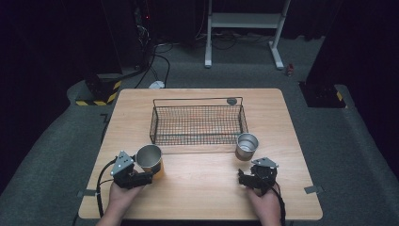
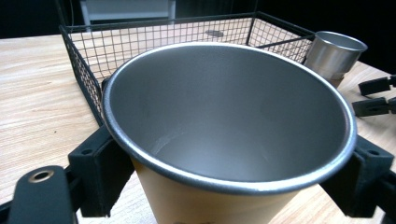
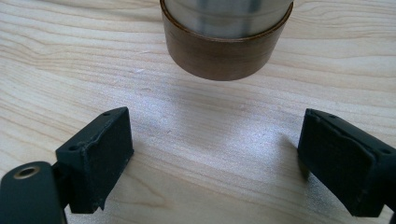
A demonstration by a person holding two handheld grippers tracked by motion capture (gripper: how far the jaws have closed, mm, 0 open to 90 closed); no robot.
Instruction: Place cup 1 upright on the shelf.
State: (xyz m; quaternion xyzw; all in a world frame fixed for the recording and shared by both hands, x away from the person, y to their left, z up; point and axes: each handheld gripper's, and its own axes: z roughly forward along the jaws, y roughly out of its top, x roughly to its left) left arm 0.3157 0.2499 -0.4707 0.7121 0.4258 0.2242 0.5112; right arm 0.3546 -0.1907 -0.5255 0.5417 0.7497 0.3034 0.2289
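A wide tan cup (image 1: 150,160) with a metal inside stands on the wooden table (image 1: 202,188) at the front left. My left gripper (image 1: 147,176) is shut on the tan cup (image 2: 224,112); both pads (image 2: 100,172) press its wall just under the rim. A smaller silver cup (image 1: 247,146) with a brown base stands upright at the basket's front right corner. My right gripper (image 1: 251,173) sits just in front of it, open, with bare wood between the jaws. In the right gripper view the silver cup (image 3: 226,42) lies a short way beyond my right gripper (image 3: 215,154).
A black wire basket (image 1: 197,100) stands mid-table behind both cups, its near left corner (image 2: 84,70) close to the tan cup. A small grey disc (image 1: 231,101) lies at its back right. Past the table's far edge are a dark floor, cables and a white stand (image 1: 244,21).
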